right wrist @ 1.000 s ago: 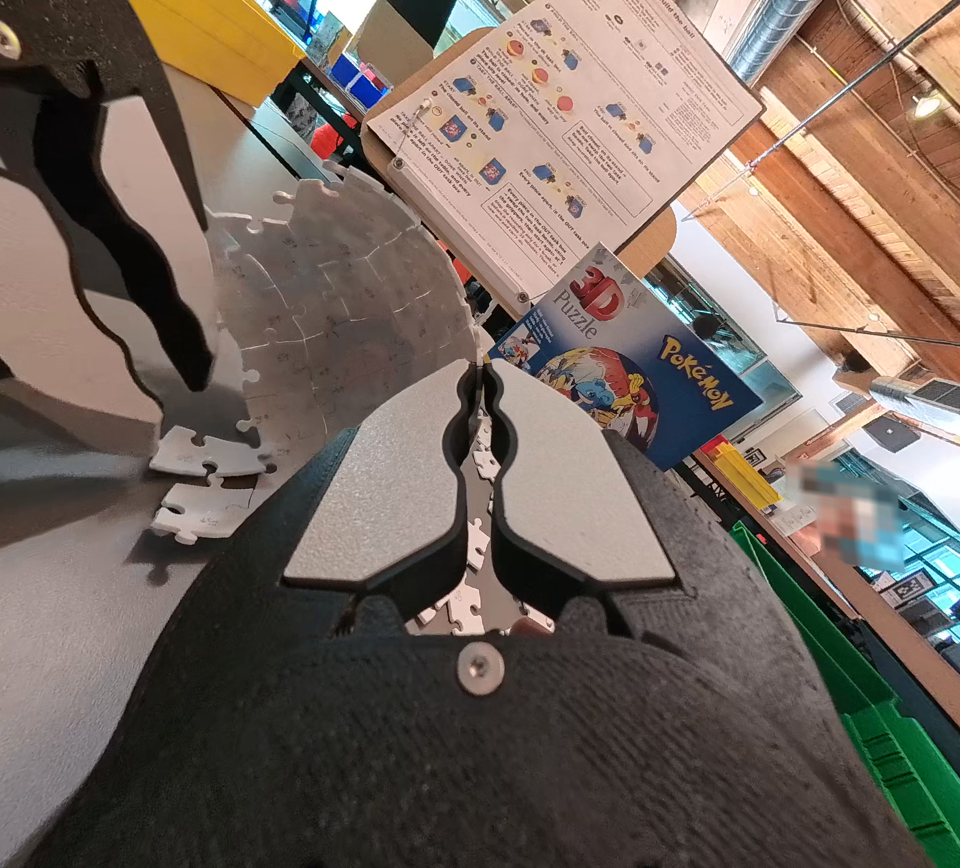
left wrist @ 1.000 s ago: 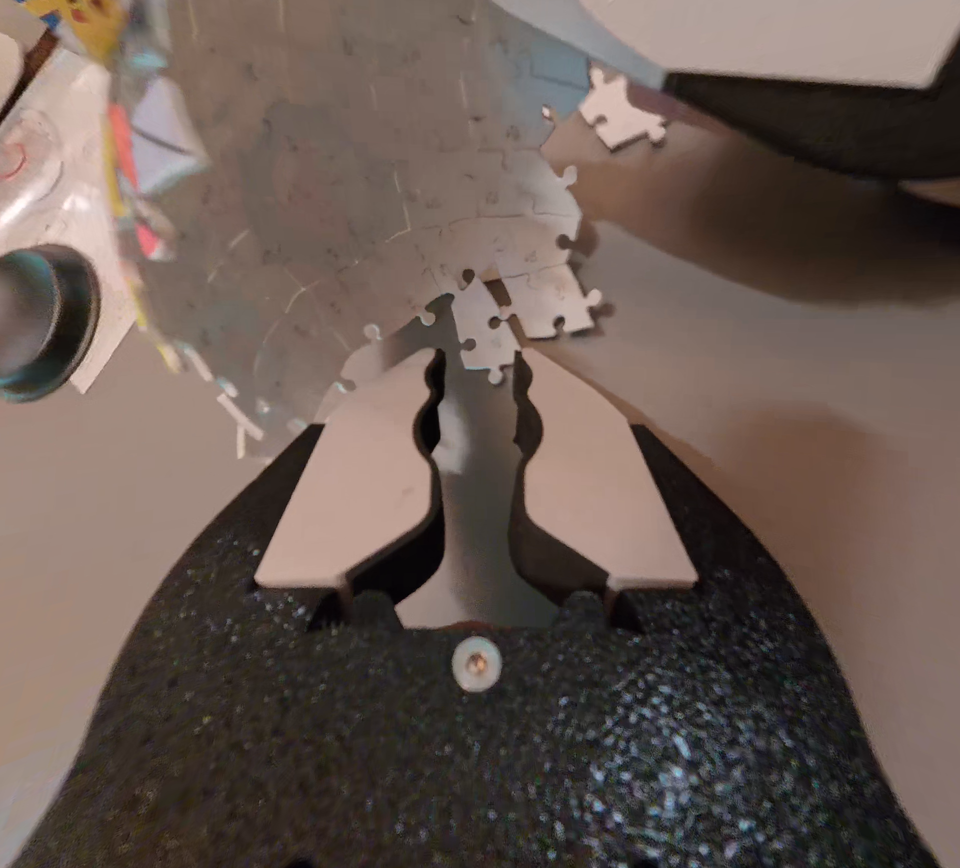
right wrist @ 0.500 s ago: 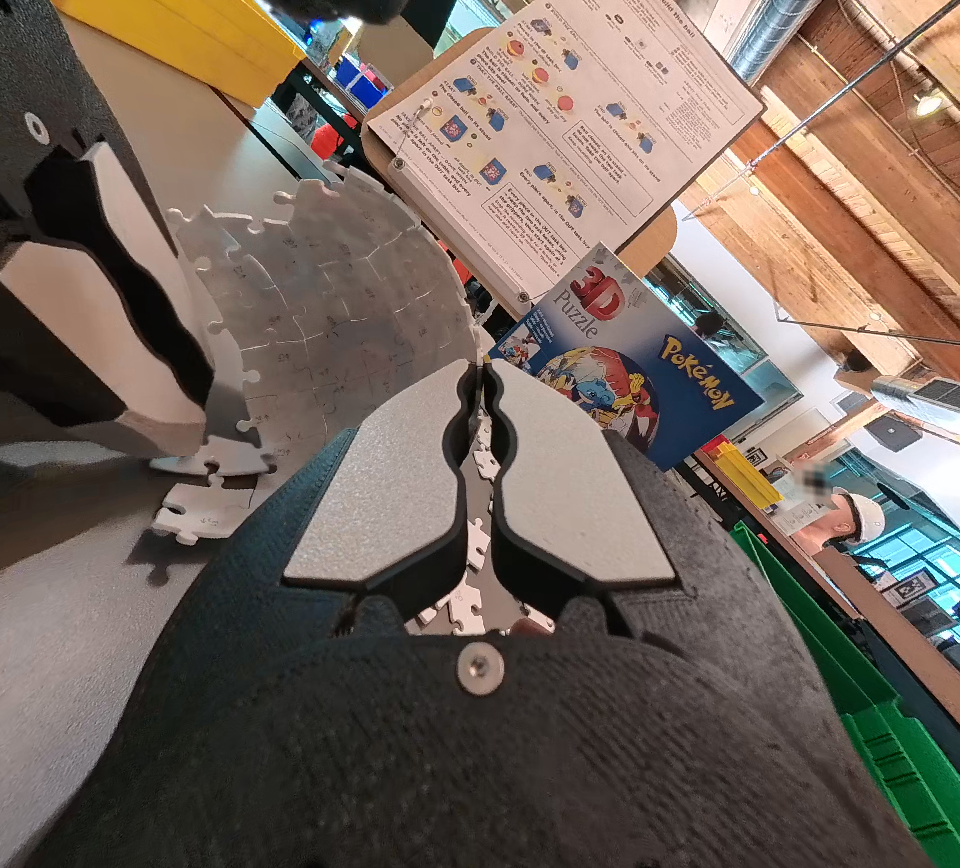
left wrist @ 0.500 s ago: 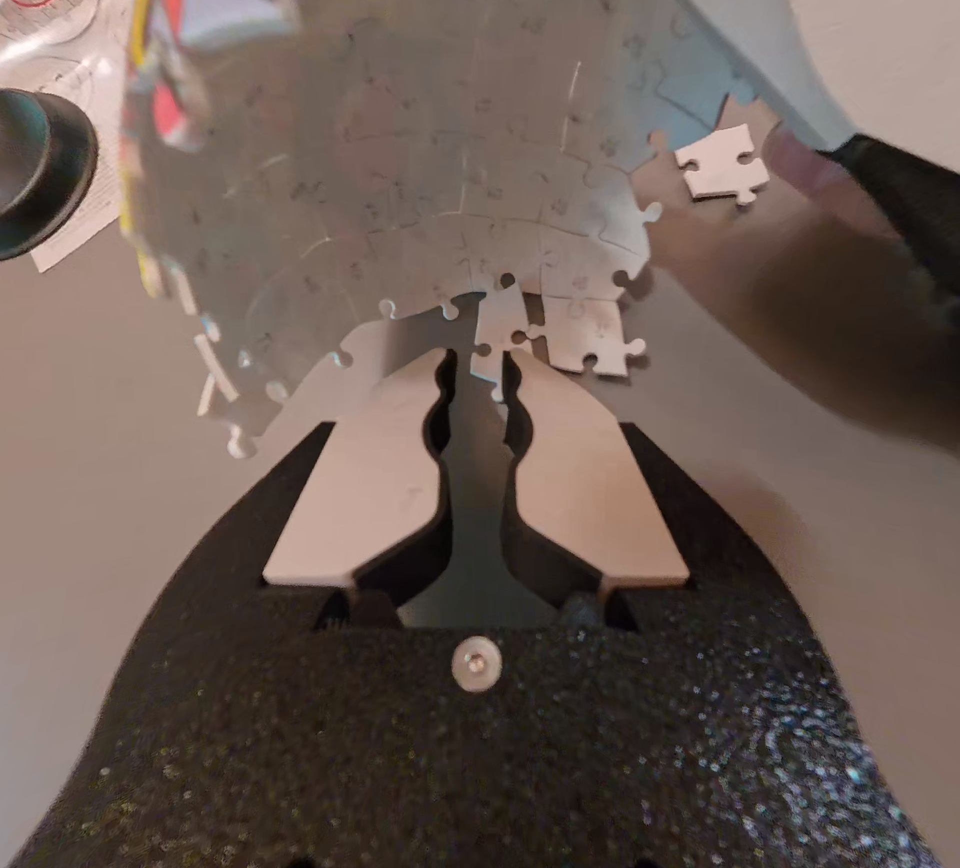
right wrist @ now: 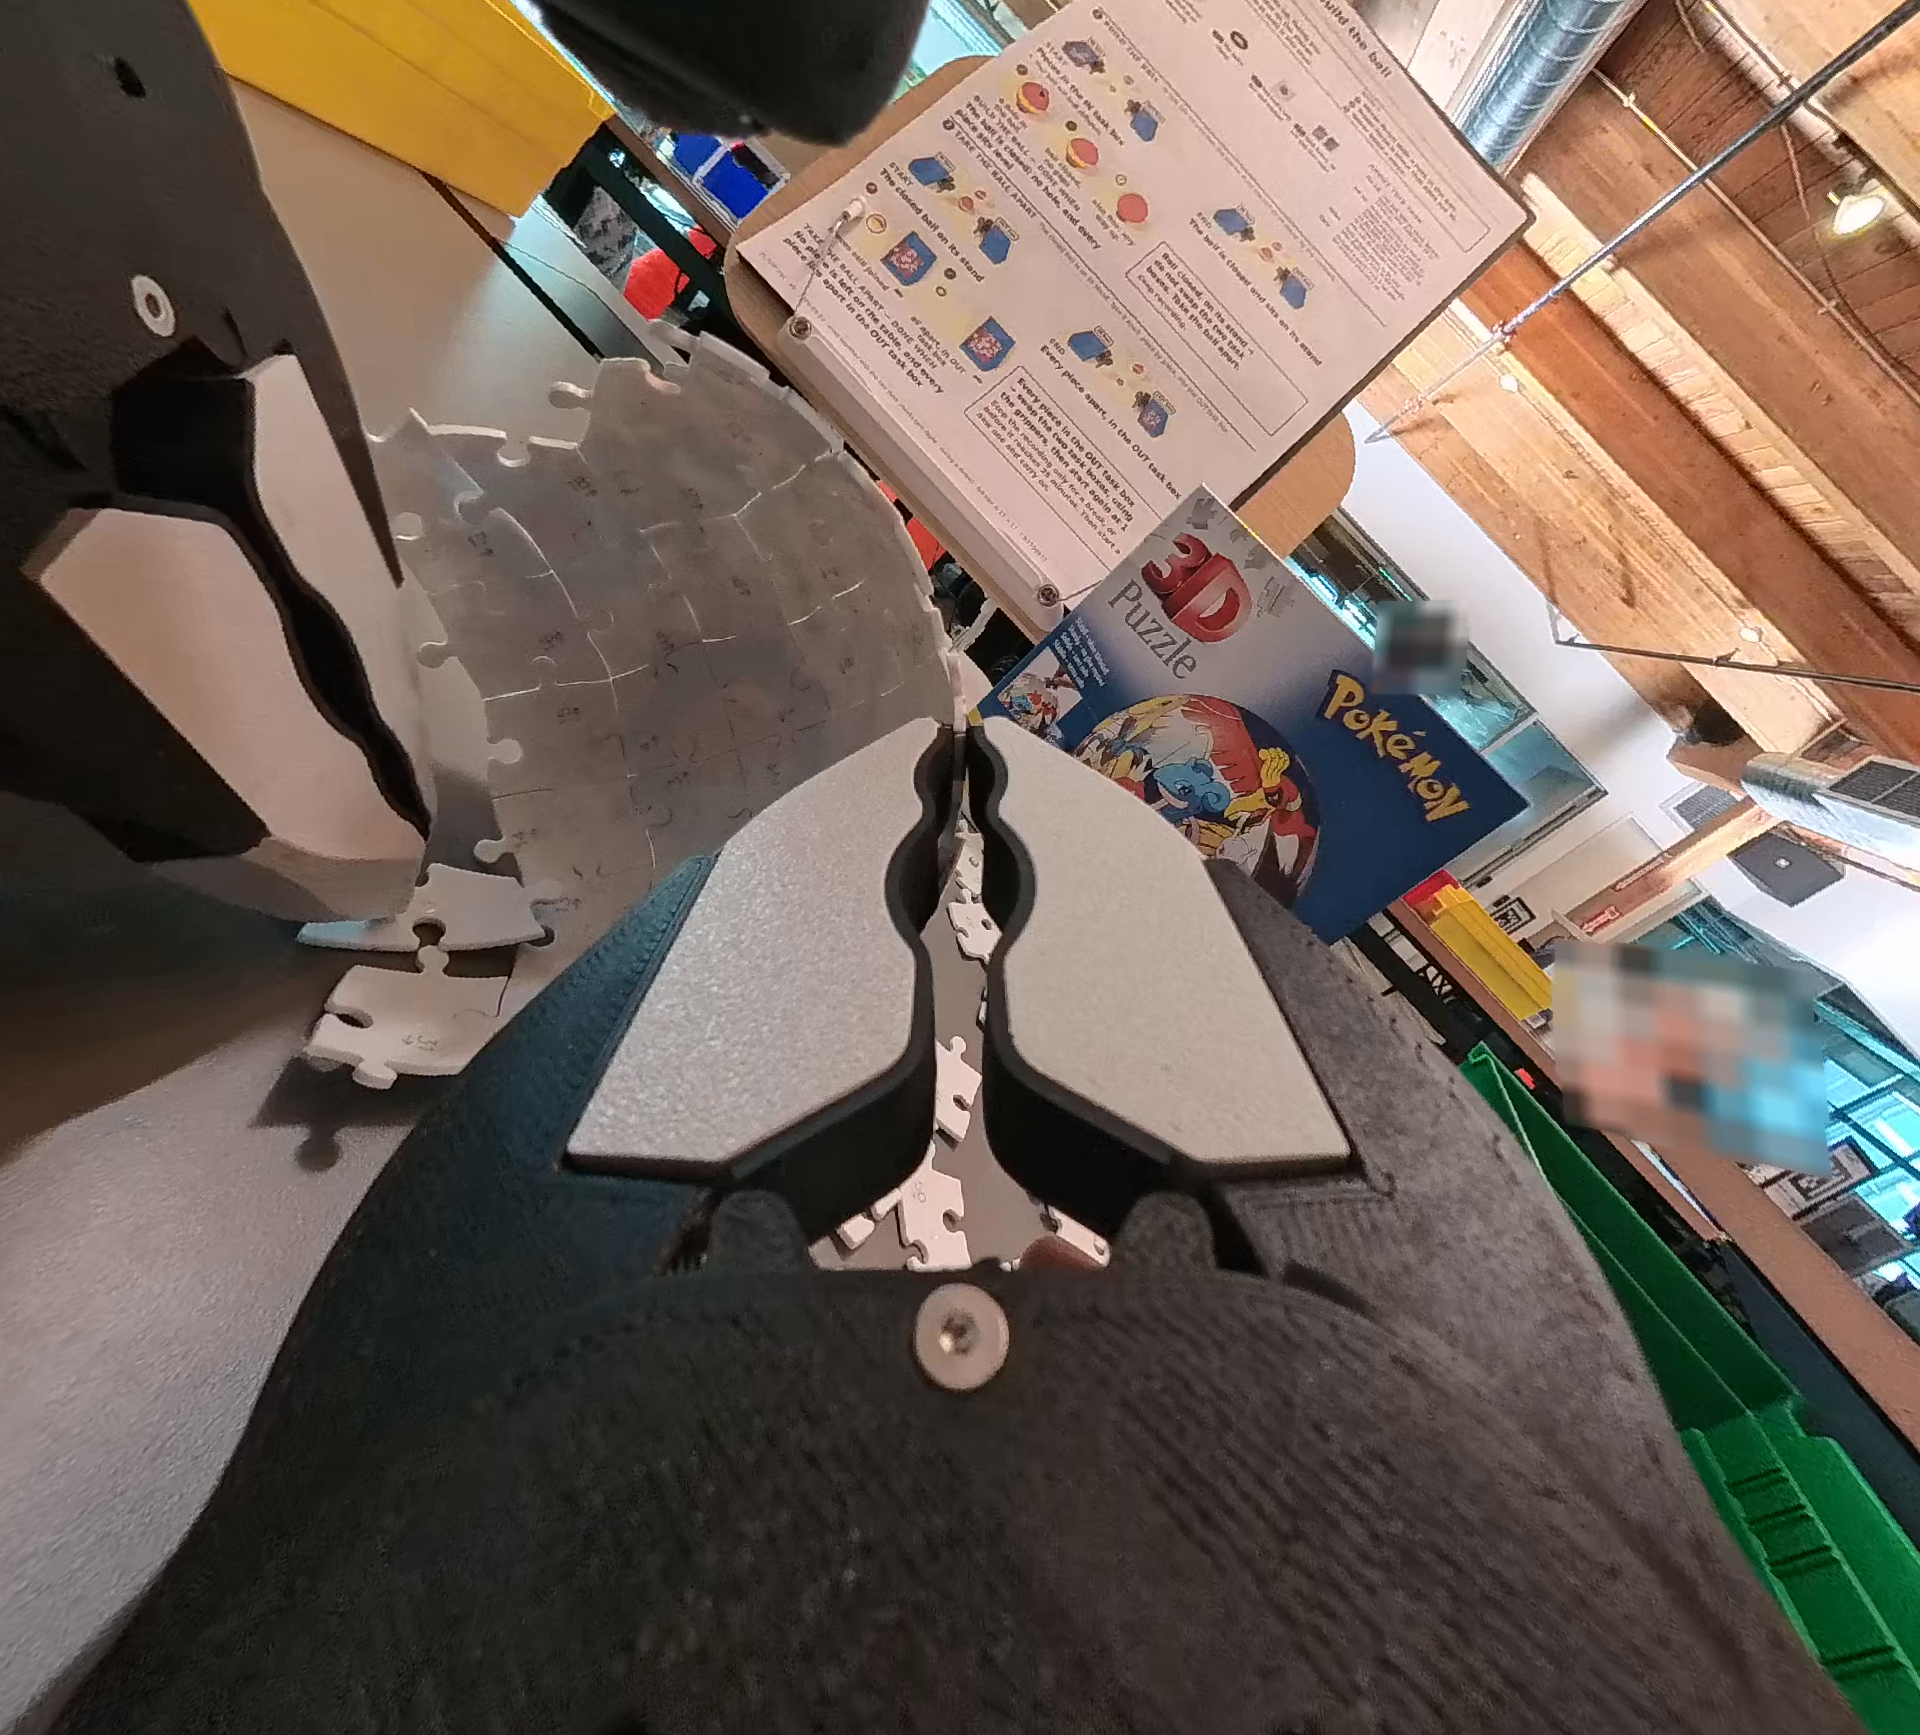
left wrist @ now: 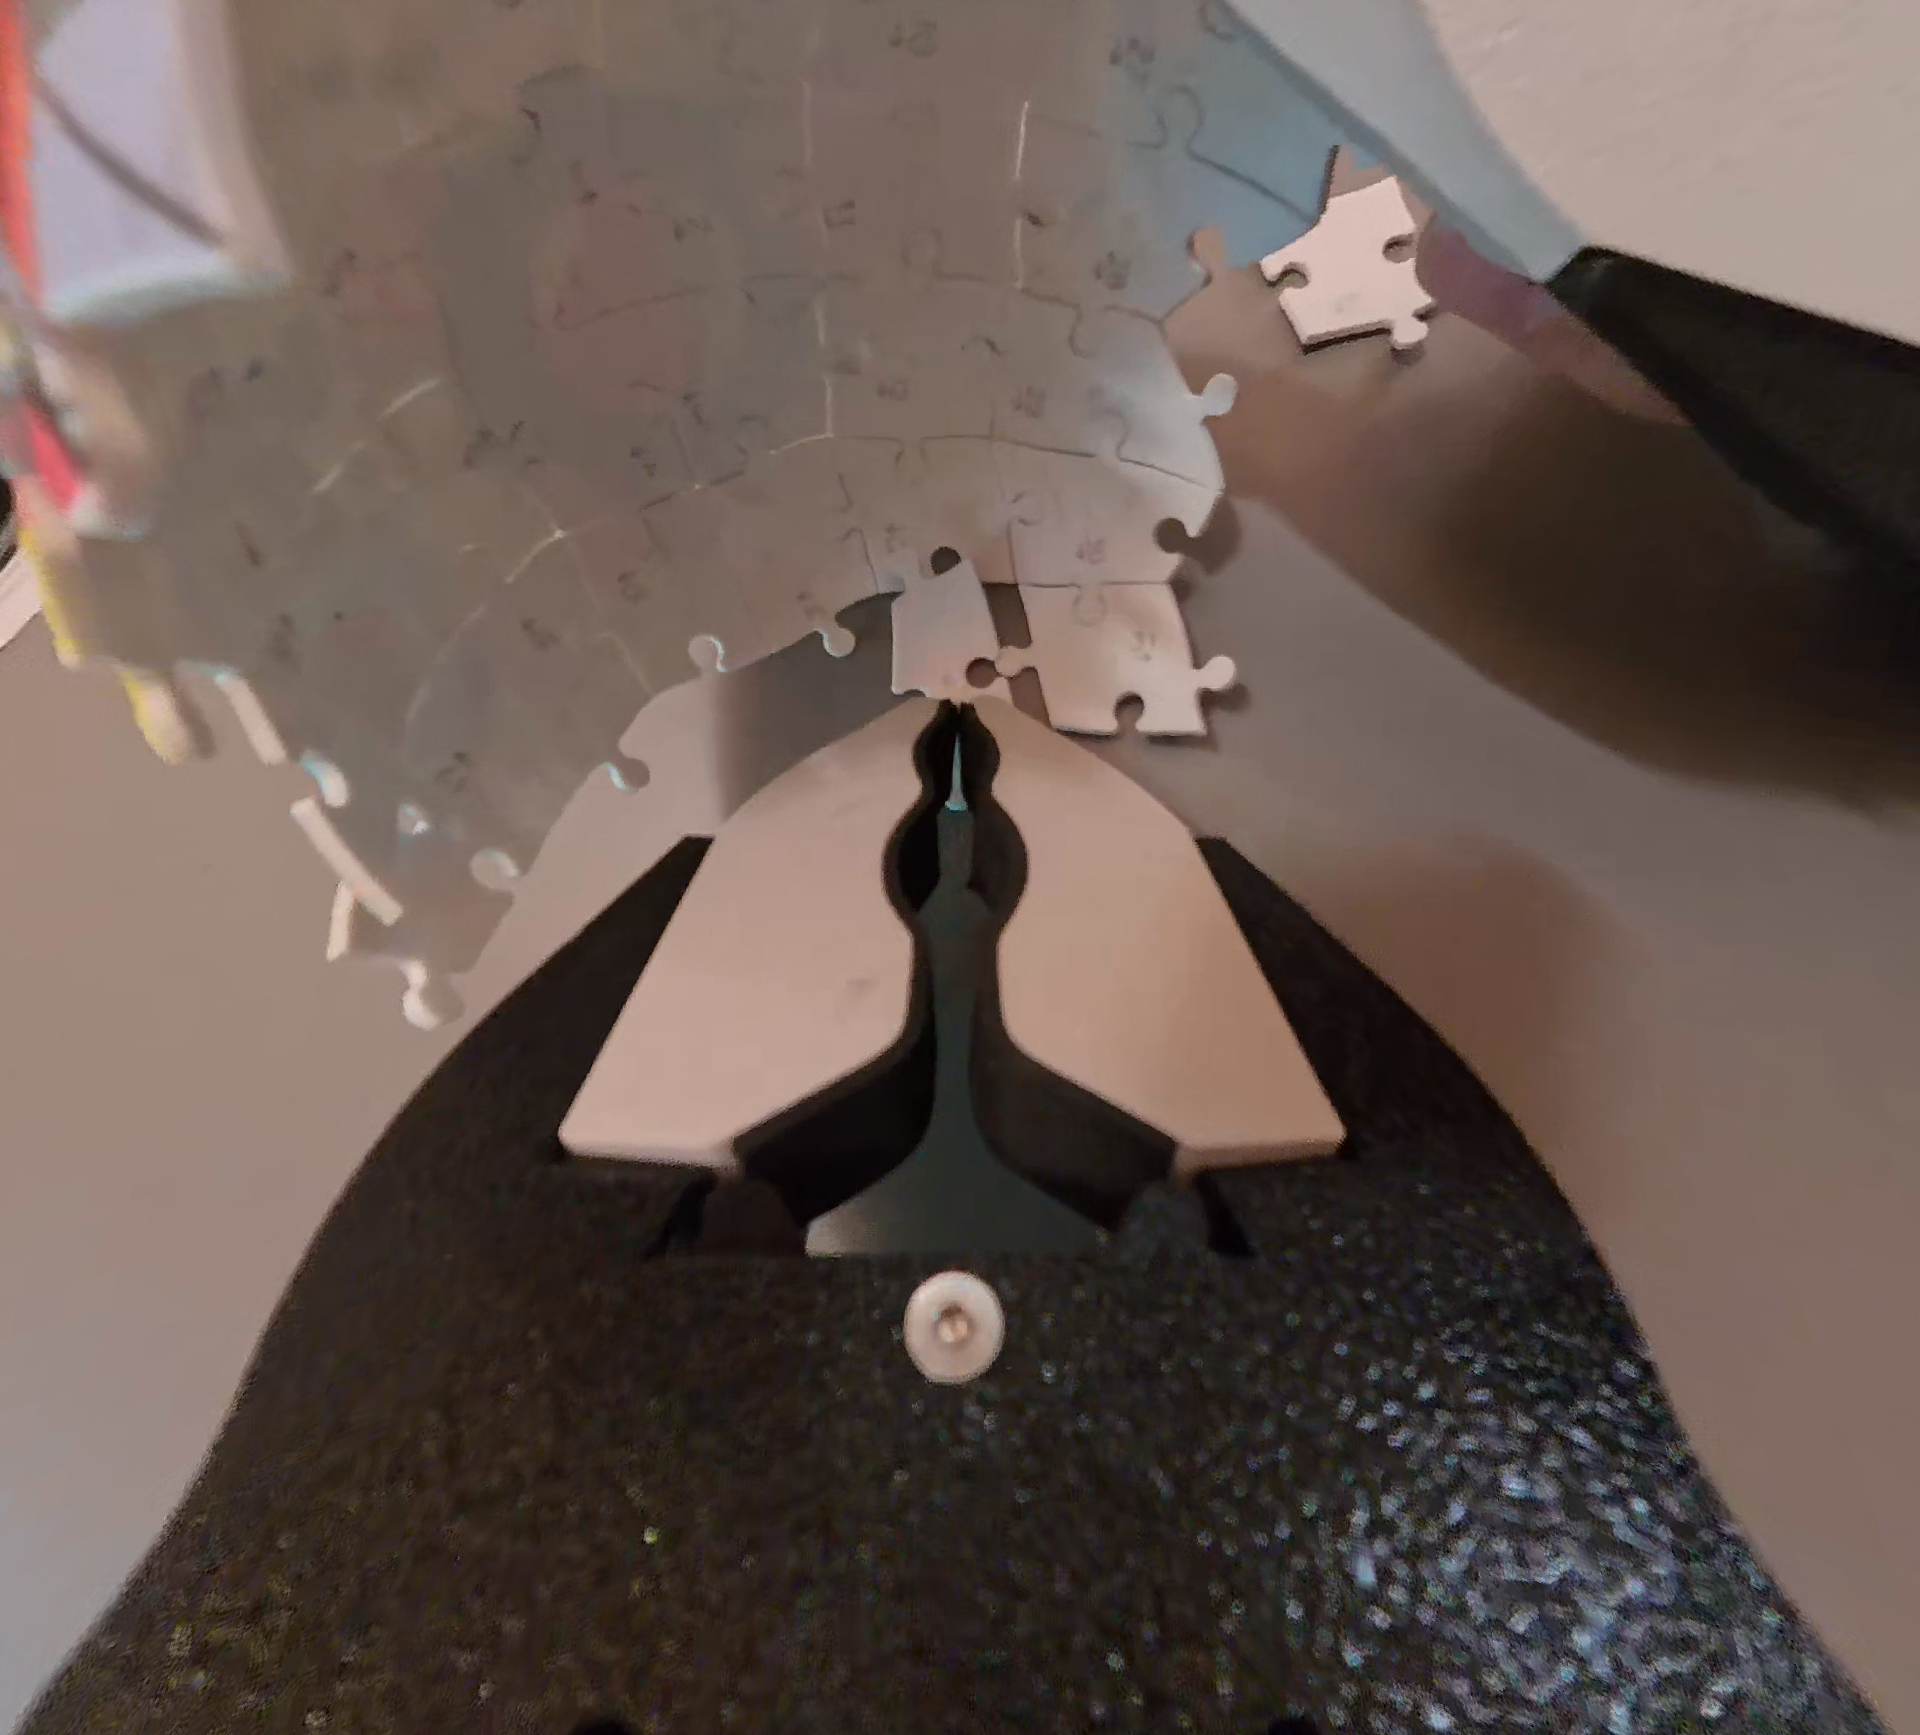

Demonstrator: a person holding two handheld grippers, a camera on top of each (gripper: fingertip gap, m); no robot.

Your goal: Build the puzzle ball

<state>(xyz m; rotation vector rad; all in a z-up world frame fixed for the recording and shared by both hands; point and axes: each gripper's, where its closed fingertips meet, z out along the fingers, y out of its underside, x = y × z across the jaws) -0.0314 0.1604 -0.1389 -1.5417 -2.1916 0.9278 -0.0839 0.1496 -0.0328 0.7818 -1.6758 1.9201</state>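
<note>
The partly built puzzle ball shell (left wrist: 727, 283) shows its grey inner side; it also shows in the right wrist view (right wrist: 675, 625). My left gripper (left wrist: 956, 724) is shut on a grey puzzle piece (left wrist: 940, 636) at the shell's lower edge, beside a neighbouring piece (left wrist: 1117, 657) whose tab meets it. My right gripper (right wrist: 956, 735) is shut on the shell's rim and holds it upright. The left gripper (right wrist: 410, 838) appears at the left there, at the two edge pieces (right wrist: 468, 906). The right gripper's white finger (left wrist: 1662, 23) fills the upper right of the left wrist view.
A loose piece (left wrist: 1351, 272) lies on the grey table (left wrist: 1558, 854) near the right gripper. More loose pieces (right wrist: 956, 1083) show between the right fingers. A blue puzzle box (right wrist: 1299, 771) and an instruction sheet (right wrist: 1122, 231) stand behind. A yellow bin (right wrist: 343, 23) and a green bin (right wrist: 1714, 1322) flank the table.
My left gripper, open around the edge piece before, has moved in and shut on it. The right gripper has kept its hold on the shell's rim.
</note>
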